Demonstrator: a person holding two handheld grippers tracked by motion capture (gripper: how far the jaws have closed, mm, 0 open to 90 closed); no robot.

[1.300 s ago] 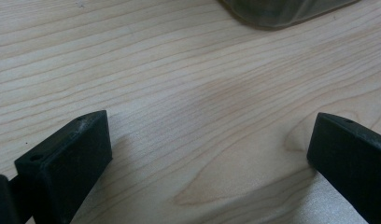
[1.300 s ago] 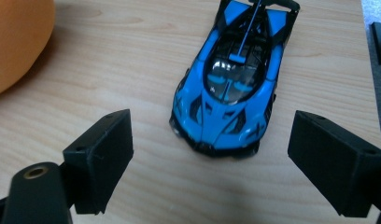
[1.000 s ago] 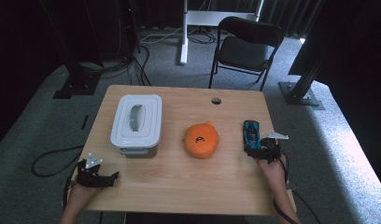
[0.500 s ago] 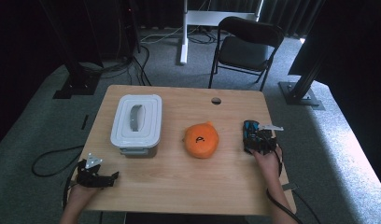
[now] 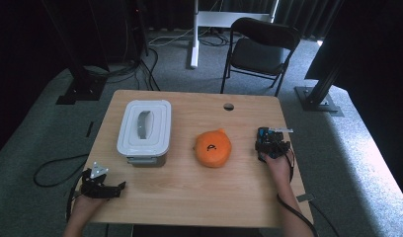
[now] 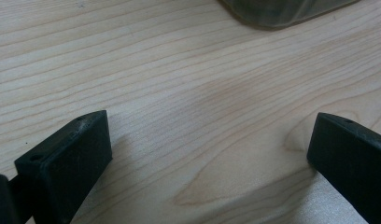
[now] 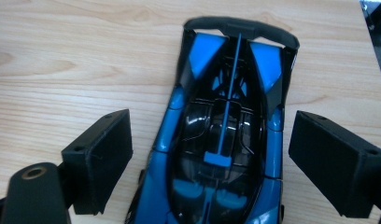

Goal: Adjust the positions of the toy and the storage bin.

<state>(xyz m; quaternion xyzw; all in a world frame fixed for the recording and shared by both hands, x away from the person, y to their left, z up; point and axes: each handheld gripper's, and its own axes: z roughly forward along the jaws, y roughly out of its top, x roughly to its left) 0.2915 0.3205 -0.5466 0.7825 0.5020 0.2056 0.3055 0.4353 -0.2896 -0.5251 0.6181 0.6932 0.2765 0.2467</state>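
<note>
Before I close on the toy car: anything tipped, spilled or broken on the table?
Nothing stands out. The blue toy car sits upright between the open right gripper; lidded container and orange plush look undisturbed.

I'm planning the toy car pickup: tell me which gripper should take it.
Right. The right gripper already has its open fingers on either side of the blue toy car; the left gripper sits far off, over bare table.
</note>
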